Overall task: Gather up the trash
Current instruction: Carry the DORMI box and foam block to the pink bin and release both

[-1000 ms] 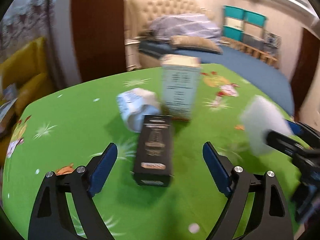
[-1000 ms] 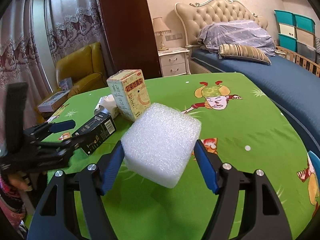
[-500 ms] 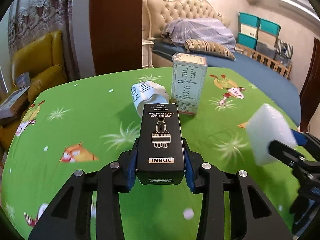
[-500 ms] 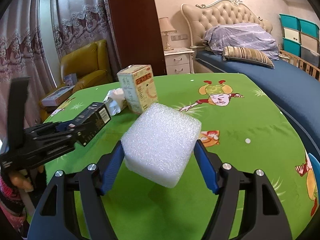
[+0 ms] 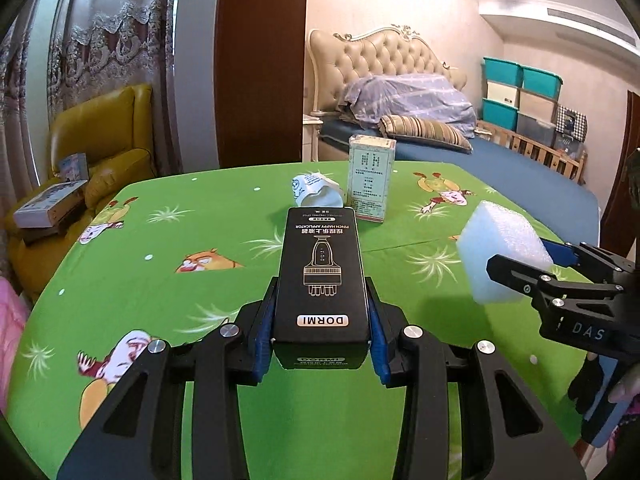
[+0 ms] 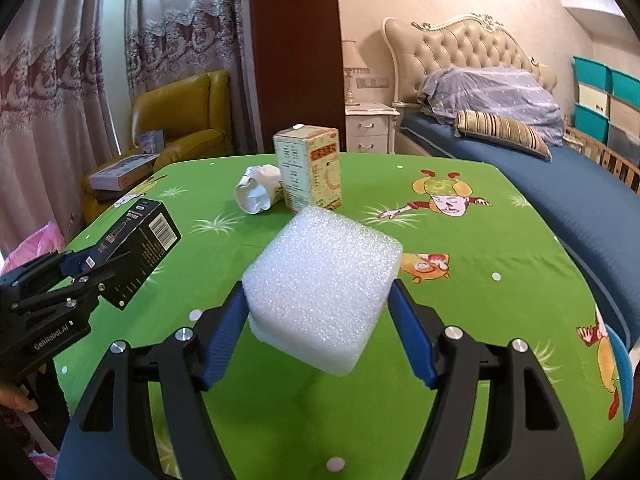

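Step in hand: carry-off. Left tongs pinched tight on black rectangular cardboard box, lifted clear above green cartoon-print bench. Right tongs spread wide, clamping white foam block, also off the bench. Next, I'd say: take both to a bin, none in view.

Count: 1 black box, 1 foam block held; on bench, side by side, 1 upright pale carton, 1 crumpled white paper cup. 4 pcs total.

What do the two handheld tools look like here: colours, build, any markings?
Both tools share one build: black plastic linkage arms with silver screw heads and blue finger pads. The left tool reads "GenRobot.AI" on its side; the right tool shows "DAS" lettering. No cables are visible.
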A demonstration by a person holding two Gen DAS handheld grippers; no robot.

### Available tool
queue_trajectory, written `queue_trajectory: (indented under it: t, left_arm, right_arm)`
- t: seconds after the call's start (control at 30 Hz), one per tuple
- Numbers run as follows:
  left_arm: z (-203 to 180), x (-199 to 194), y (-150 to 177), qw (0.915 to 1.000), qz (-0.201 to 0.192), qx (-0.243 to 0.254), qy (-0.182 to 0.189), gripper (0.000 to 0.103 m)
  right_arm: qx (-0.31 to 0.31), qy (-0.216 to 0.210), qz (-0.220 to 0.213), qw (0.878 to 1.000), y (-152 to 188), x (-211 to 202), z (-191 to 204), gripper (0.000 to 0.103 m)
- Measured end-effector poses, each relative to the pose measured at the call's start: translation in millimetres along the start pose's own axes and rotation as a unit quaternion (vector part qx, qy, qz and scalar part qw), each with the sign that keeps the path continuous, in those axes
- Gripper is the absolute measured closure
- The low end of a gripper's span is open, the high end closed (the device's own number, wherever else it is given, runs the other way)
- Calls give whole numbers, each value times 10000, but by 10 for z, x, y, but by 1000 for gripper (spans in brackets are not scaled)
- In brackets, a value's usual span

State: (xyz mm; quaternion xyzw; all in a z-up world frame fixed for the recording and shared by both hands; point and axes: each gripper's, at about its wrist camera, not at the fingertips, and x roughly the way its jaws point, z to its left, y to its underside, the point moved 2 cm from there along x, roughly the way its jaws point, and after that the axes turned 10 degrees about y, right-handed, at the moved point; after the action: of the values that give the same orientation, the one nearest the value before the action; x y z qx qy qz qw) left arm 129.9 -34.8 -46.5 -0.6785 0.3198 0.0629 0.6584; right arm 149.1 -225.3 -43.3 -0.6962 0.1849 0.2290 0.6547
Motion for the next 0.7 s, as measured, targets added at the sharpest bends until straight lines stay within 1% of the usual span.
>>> queue_trajectory:
  t: [0.2,0.4,0.7]
  left_arm:
    - [-3,-209,61,9998,-166,55,-63,66]
    - [83,-395,131,9994,-244,74,-218,65]
    - [230,-662,186,9982,-351,122,-474,65]
  right_arm:
    - [-400,15,-199,9990,17,-183,209,34]
    - [-567,-66,-326,9978,-23,-302,372,34]
    - [-789,-256,-399,9958,-66,-391,662,34]
